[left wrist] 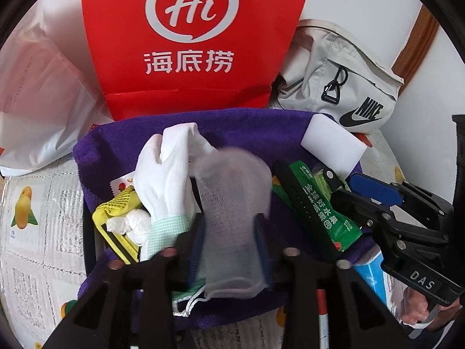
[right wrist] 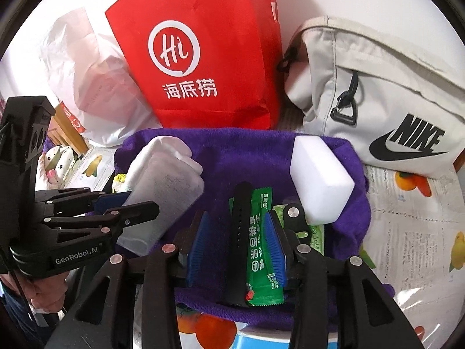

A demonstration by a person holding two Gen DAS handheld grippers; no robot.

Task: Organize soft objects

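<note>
Left gripper [left wrist: 231,247], low in the frame's centre, has its blue pads clamped on a grey mesh pouch [left wrist: 232,212] above the purple towel [left wrist: 122,151]. Right gripper [right wrist: 235,250] gapes wide, jaws straddling a green snack packet [right wrist: 260,250] and black strap [right wrist: 239,232], gripping neither. A white glove [left wrist: 165,168] lies left of the pouch, a white sponge block [right wrist: 319,183] at upper right.

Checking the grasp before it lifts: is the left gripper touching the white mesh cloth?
Touching. In the left wrist view, the left gripper has both blue fingers pressed against the sides of the white mesh cloth, which bunches between them.
</note>
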